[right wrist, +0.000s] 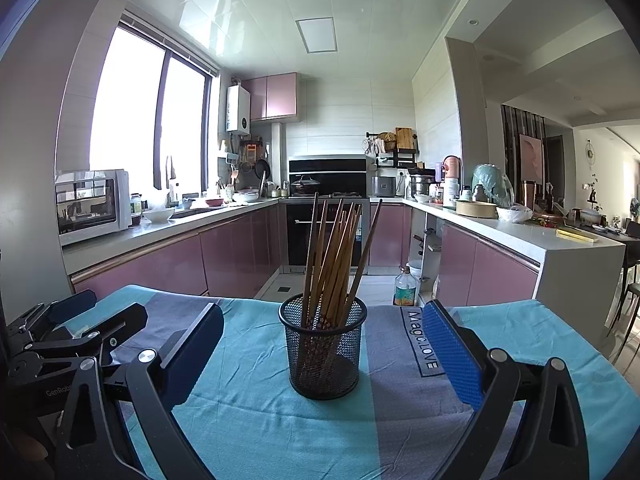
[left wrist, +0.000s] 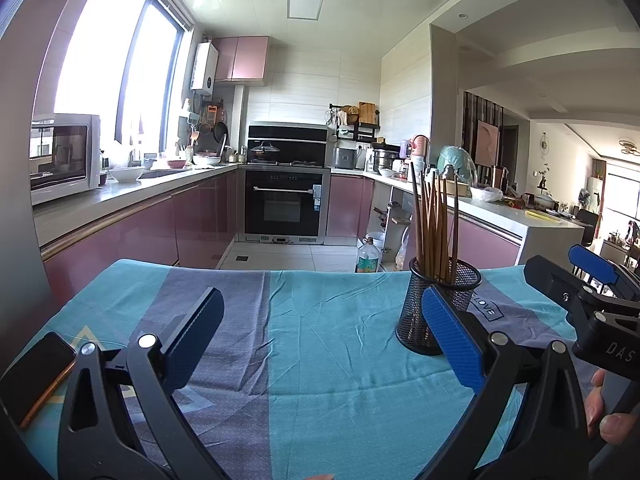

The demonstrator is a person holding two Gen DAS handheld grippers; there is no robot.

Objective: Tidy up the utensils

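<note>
Turquoise-and-grey cloth [right wrist: 256, 408] covers the table, with a phone [left wrist: 36, 376] at the far left edge, then the left gripper [left wrist: 320, 344] with its jaws spread wide and nothing between them, the black mesh cup [right wrist: 324, 352] sitting off to its right. That cup stands dead centre ahead of the right gripper [right wrist: 322, 354], also wide open and empty, so the right hand looks nearer and better lined up. Brown chopsticks [right wrist: 334, 256] stand roughly upright in the cup, fanned slightly; I count maybe ten, hard to say since they overlap.
</note>
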